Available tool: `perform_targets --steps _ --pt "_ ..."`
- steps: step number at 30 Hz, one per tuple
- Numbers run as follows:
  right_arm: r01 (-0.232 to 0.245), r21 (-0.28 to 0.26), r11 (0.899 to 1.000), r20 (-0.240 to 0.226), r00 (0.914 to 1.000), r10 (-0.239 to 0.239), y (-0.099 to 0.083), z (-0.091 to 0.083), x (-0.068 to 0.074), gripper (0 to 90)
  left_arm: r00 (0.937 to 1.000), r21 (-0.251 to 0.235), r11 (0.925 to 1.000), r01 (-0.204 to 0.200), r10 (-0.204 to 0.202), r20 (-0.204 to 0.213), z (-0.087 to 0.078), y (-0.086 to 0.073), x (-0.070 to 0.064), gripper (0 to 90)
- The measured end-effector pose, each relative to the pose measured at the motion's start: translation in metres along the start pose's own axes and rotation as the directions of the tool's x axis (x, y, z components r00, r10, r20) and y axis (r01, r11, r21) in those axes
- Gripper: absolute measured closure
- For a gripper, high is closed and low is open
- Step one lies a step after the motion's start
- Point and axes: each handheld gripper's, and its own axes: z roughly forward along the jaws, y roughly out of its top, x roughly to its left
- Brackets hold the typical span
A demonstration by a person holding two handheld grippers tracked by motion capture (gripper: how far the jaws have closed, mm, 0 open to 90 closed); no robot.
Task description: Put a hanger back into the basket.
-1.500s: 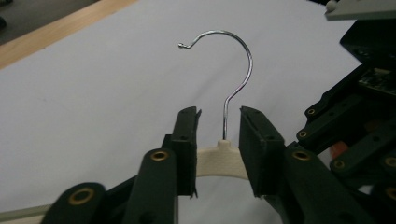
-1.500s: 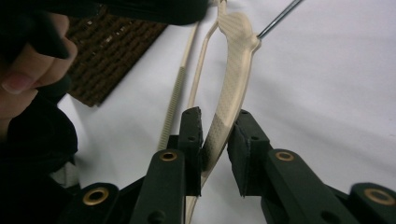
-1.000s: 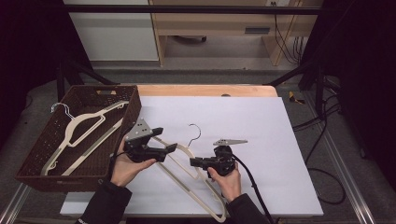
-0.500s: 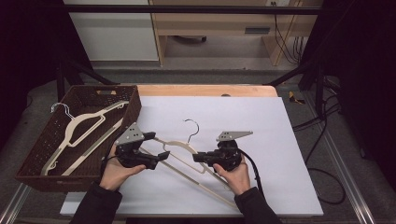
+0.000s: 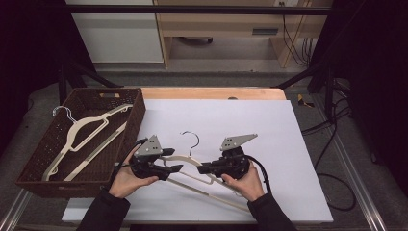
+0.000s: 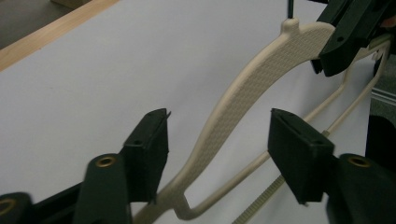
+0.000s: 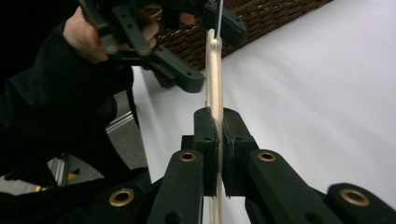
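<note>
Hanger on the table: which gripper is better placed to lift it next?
Right. The right gripper is shut on the hanger, while the left gripper stands open around its shoulder without gripping.

Table (image 5: 250,120), white top
Brown wicker basket (image 5: 137,118) on left edge; cream hanger (image 5: 192,161) just right of basket.

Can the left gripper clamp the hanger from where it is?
Probably yes: the left gripper is open with its jaws either side of the hanger, nothing between. The right gripper already pinches it.

Bright even overhead light, dark surroundings, soft close-up blur.
</note>
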Motion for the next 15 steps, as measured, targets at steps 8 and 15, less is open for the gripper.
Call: perform_targets --steps 8,15 --pt "0.021 0.045 0.999 -0.018 0.9996 -0.021 -0.0015 0.004 0.0004 86.8 0.9995 0.03 0.9994 -0.019 0.018 0.027 -0.0009 -0.0026 -0.0012 65.0" --pt "0.031 0.059 0.998 -0.021 0.9993 -0.03 -0.0021 0.0065 -0.0009 85.6 0.9991 0.058 0.9975 -0.039 0.038 0.017 -0.002 -0.0057 -0.0053 69.4"
